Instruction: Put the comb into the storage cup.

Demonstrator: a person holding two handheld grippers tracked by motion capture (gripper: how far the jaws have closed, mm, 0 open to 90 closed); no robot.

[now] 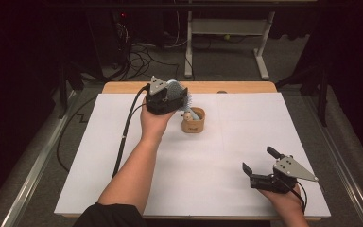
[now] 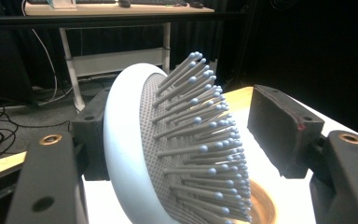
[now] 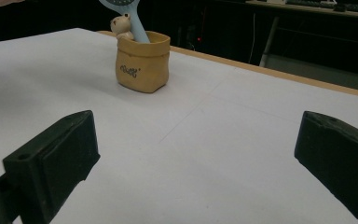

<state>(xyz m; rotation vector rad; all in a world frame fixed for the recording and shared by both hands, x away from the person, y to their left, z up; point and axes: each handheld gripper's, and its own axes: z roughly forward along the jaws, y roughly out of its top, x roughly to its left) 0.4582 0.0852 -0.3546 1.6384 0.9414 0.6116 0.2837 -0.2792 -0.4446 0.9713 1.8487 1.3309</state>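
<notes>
One pale-blue, grey-bristled hairbrush [image 2: 168, 154]

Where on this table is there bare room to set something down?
The white sheet lies bare across its left side, and between the holder and the right gripper, plus the far right corner. It is crowded only at the far middle, where the left gripper stands around the hairbrush in the holder.

Light falls from above onto the white table cover [image 1: 246, 156], which glows bright while the room around it sinks into near black. In the left gripper view the hairbrush [image 2: 168, 149] is close and fairly sharp, with the cover beneath it blown out to glare. The right gripper view is soft and slightly grainy, with faint shadows under its jaws.
</notes>
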